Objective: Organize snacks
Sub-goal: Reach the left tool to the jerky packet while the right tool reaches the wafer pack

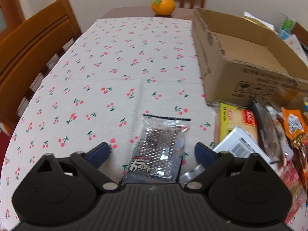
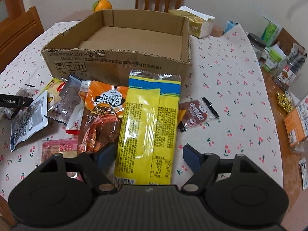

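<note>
A clear packet with a dark, dotted snack lies flat on the cherry-print tablecloth. It sits between the blue fingers of my left gripper, which is open with cloth showing on both sides. My right gripper is open around a long yellow snack packet; its right finger stands clear of the wrapper. An orange packet and several other snacks lie heaped in front of an empty, open cardboard box, seen from the left as box.
An orange fruit sits at the table's far edge, and wooden chairs stand around. A small brown packet lies right of the yellow one. A tissue pack, jars and cartons crowd the right side.
</note>
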{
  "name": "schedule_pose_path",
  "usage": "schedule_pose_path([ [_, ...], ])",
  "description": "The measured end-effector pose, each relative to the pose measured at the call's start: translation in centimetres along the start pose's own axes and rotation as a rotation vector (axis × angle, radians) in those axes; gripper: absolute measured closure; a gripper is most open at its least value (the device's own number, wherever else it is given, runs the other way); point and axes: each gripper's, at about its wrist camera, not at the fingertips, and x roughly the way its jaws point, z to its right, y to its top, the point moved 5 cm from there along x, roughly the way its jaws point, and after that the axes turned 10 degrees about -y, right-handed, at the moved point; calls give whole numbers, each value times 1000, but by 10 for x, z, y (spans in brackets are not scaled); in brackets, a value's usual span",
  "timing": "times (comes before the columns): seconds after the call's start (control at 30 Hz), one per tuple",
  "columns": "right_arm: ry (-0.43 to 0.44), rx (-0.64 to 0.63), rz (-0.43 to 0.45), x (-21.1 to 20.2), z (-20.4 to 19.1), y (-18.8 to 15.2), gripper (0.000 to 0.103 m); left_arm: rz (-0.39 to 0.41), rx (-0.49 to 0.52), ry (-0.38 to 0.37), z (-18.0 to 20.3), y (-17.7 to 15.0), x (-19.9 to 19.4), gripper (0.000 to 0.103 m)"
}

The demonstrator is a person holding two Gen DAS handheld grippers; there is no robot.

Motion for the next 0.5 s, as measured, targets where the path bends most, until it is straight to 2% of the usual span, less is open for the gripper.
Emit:
schedule_pose_path([
  [0.2, 17, 1, 6, 0, -1, 1, 24, 6, 84, -37, 6, 0, -4, 27],
  [0.27, 30, 7, 6, 0, -1, 1, 27, 7, 111, -42, 7, 0, -5, 27],
  [0.43, 38, 9, 11, 0, -1, 3, 29, 2, 132, -64, 9, 2, -5, 36],
  [0.5, 41, 16, 12, -1, 0, 4, 31, -6, 146, -89, 11, 3, -5, 47],
])
